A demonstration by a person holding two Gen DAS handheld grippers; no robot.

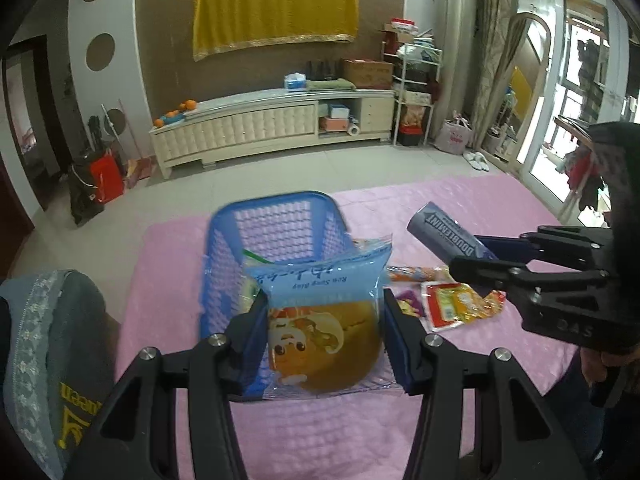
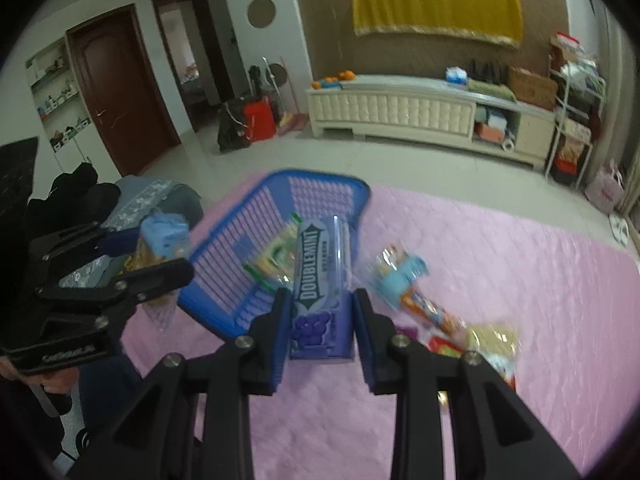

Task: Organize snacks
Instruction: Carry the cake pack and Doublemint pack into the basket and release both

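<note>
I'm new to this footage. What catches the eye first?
Both grippers hold snacks above the pink tablecloth: the left gripper clamps a blue-topped bread packet, the right gripper a purple Doublemint pack. The blue plastic basket sits just behind them, other snacks lying beside it.

Blue basket (image 1: 276,216) is open on top, easy drop-in. Loose snack packets (image 1: 460,304) clutter the pink tabletop (image 1: 328,440) right of it.

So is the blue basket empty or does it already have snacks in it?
Not empty: the blue basket already holds a green-edged packet on its floor.
</note>
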